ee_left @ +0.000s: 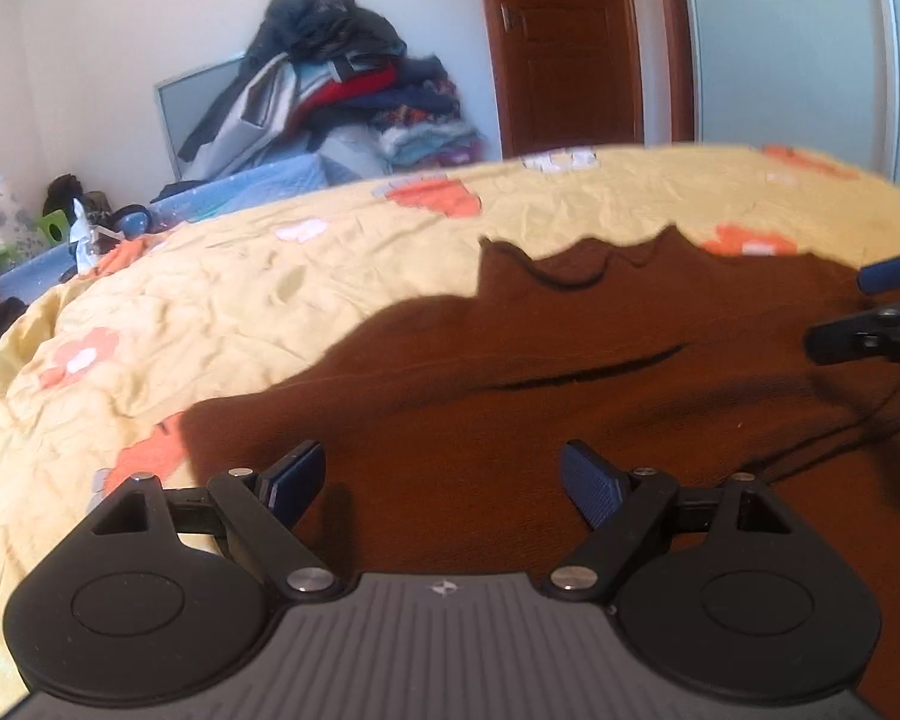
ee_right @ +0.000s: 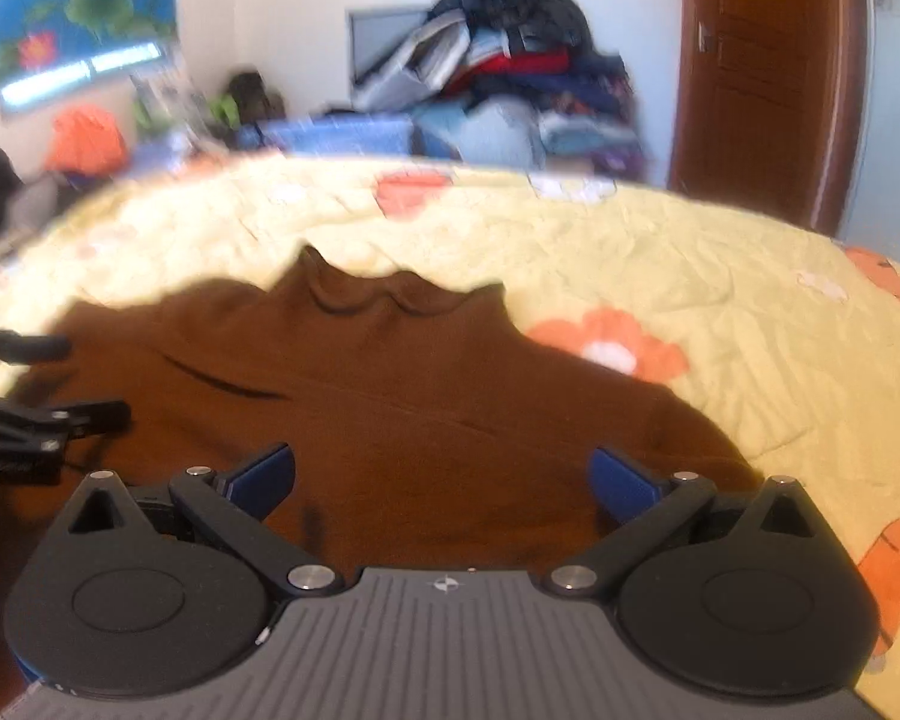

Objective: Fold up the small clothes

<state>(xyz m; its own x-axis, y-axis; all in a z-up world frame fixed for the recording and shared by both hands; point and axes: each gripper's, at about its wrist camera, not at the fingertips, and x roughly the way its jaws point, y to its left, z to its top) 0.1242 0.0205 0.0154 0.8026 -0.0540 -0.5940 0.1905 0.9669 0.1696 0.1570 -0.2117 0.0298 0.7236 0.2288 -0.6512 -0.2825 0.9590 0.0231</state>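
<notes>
Brown knitwear, a high-necked sweater [ee_left: 570,396], fills the lower centre and right of the left wrist view, spread flat on the yellow floral quilt [ee_left: 240,312], probably so its edges are easy to reach. The left gripper [ee_left: 443,483] hangs over its lower part, jaws wide apart and empty. At the right edge, the right gripper [ee_left: 858,309] also looks spread.

In the right wrist view the sweater [ee_right: 402,396] lies centre frame, collar toward the top. The right gripper [ee_right: 443,483] is parted over it, holding nothing, likely poised for a first fold.
</notes>
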